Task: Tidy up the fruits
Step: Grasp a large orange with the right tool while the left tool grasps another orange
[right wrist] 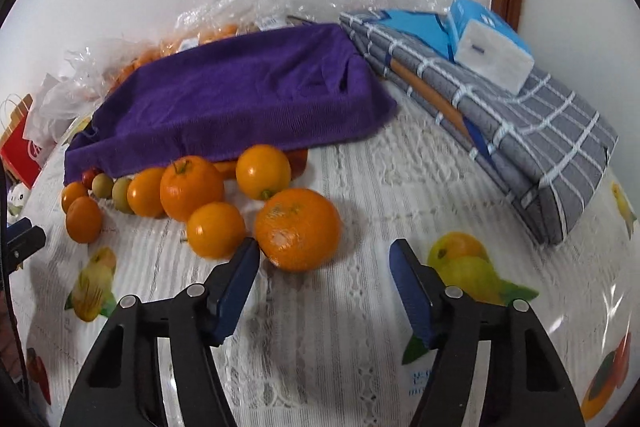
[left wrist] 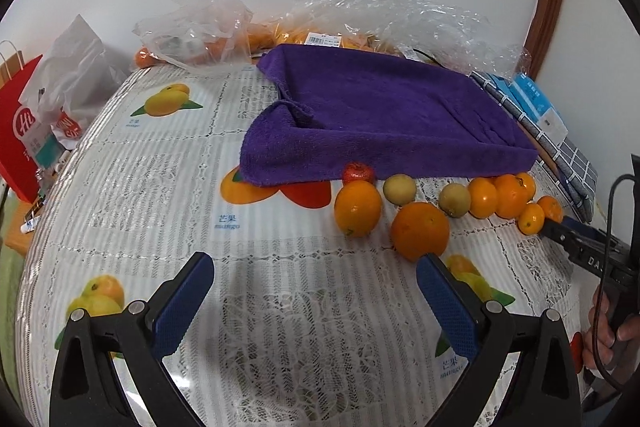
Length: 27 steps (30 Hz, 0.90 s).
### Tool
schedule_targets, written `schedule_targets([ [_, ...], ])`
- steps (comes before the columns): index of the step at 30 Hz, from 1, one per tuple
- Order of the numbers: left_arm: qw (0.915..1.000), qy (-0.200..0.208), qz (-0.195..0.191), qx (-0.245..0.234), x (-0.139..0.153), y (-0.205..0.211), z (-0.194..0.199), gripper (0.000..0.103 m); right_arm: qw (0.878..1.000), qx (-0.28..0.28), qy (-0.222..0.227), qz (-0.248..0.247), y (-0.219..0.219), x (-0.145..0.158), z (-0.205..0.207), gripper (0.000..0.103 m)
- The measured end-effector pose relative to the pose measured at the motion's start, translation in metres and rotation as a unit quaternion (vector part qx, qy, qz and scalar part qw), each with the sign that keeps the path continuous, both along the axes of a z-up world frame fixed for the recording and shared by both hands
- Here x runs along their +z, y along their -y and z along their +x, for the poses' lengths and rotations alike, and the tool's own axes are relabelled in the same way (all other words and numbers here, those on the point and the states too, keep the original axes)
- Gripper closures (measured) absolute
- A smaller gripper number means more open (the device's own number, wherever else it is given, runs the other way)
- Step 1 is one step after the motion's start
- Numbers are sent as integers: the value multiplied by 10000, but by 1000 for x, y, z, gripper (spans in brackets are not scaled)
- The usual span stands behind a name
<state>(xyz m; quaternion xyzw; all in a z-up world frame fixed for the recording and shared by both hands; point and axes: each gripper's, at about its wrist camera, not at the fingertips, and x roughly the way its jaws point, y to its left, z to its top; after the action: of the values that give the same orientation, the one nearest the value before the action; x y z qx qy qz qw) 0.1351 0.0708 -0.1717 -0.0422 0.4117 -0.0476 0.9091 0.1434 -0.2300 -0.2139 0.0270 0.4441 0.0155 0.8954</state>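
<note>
Right wrist view: right gripper (right wrist: 324, 251) fingers wide open, empty, big orange (right wrist: 298, 229) just ahead on table (right wrist: 360, 327) by purple towel (right wrist: 240, 95). Left gripper (left wrist: 316, 267) open, empty. Orange firm, round, rolls; grip across middle.

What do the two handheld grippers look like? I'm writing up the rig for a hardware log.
Both match: the left gripper and right gripper each have black plastic linkage arms with silver pivot bolts and two fingers faced with textured dark-blue pads. In the left wrist view, the right gripper's black body shows partial white lettering, a black cable runs along it, and a bare hand grips its handle.
</note>
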Motion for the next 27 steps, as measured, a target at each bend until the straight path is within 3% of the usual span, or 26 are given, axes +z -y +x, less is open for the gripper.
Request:
schedule_targets([
  [5, 9999, -90, 94, 7, -5, 6, 7, 15, 9996, 58, -34, -278, -7, -3, 9, 46],
  [9, 9999, -123, 66, 33, -2, 3, 18, 32, 9999, 67, -19, -132, -5, -3, 14, 53],
  [10, 9999, -139, 5, 45, 0, 2, 22, 34, 9999, 83, -4, -91, -4, -3, 14, 60],
  [12, 9998, -152, -151, 25, 3, 1, 30, 41, 9999, 122, 6, -46, -4, -3, 14, 60],
  [19, 9985, -174, -477, -215, -3, 7, 48, 44, 9997, 113, 52, 228, 4, -2, 12, 61],
  [24, 9965, -270, -738, -266, -13, 6, 50, 73, 9994, 196, 148, 256, 2, 0, 9, 61],
  [27, 9946, -242, -959, -305, -13, 3, 48, 73, 9991, 219, 246, 279, 2, 3, 6, 61],
])
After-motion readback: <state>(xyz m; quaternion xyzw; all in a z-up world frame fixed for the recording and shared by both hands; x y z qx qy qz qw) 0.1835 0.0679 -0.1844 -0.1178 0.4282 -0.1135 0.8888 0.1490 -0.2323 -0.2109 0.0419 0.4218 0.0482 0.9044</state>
